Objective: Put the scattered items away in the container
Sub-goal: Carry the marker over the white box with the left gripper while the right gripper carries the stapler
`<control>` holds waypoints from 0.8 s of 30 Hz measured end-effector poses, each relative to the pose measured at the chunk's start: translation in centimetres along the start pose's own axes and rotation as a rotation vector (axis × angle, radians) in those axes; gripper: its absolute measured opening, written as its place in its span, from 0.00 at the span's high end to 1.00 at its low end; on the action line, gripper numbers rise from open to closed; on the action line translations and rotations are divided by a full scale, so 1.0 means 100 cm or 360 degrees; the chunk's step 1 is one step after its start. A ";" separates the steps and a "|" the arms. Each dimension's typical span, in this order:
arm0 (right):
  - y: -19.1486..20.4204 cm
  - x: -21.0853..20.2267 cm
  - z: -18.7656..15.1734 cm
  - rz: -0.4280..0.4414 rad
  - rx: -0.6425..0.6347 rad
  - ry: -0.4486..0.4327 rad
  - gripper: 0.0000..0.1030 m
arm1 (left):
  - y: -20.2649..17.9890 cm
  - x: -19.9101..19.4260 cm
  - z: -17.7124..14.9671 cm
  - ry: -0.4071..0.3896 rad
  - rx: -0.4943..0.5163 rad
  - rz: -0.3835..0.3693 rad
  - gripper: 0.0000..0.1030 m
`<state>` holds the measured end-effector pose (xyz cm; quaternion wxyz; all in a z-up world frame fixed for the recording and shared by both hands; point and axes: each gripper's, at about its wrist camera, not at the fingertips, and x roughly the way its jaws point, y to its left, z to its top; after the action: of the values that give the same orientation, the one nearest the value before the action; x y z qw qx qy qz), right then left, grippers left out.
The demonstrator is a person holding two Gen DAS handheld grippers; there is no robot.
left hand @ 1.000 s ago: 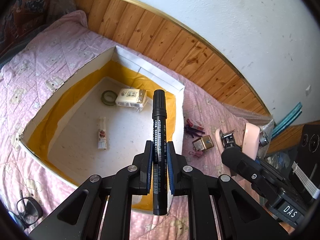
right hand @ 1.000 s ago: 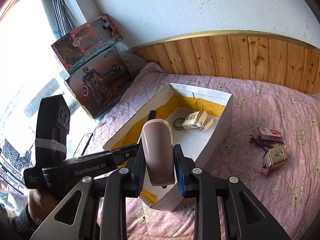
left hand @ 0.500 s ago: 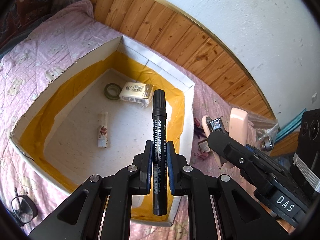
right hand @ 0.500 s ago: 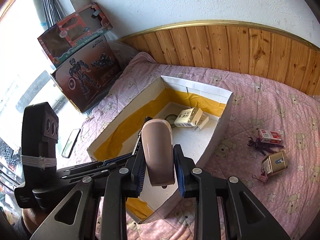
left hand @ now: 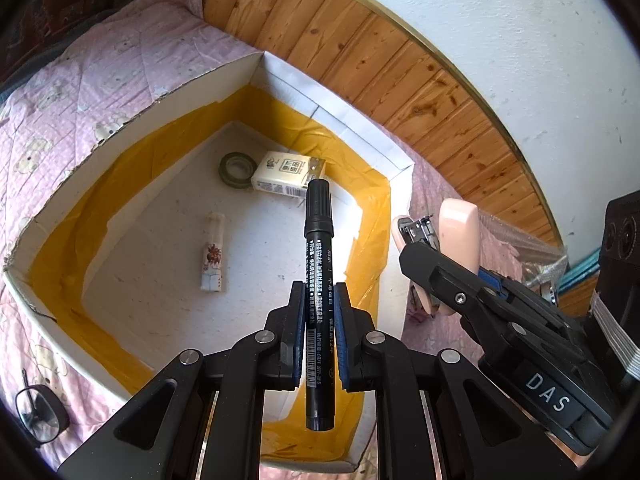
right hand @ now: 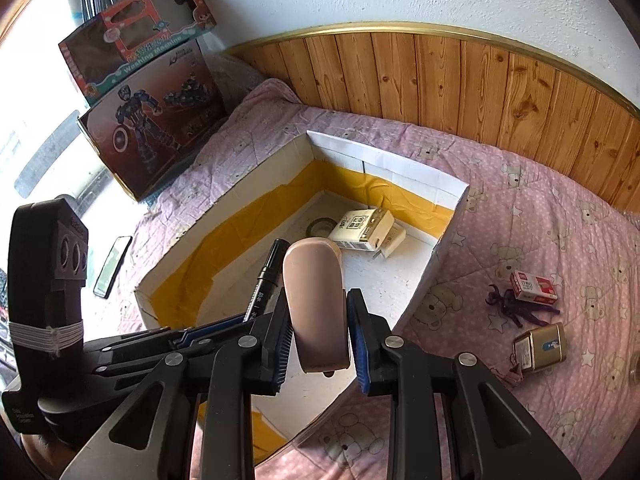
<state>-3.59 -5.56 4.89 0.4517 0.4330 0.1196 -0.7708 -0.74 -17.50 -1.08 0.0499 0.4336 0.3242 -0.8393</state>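
Black marker [left hand: 319, 280] (white print), pink stapler [right hand: 316, 304]

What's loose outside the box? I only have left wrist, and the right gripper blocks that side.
Observer: In the right wrist view, three things lie on the quilt to the right of the box: a red-and-white carton, a purple figure and a gold tin.
Operator: Anything on the other side?
Observer: A dark phone lies flat to the left of the box, near the bed's edge.
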 end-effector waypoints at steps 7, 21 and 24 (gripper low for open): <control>-0.001 0.017 0.007 -0.0039 -0.0058 0.0067 0.73 | 0.002 0.009 0.002 0.0022 -0.0028 0.0019 0.87; -0.008 0.053 0.020 -0.0082 -0.0170 0.0239 0.73 | 0.015 0.029 0.008 0.0077 -0.0176 0.0058 0.87; -0.009 0.061 0.021 -0.0093 -0.0218 0.0280 0.73 | 0.015 0.033 0.009 0.0096 -0.0193 0.0060 0.87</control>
<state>-6.79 -9.84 1.21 0.4454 0.4635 0.2237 -0.7326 -2.87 -18.56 -3.99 0.0820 0.4608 0.3678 -0.8035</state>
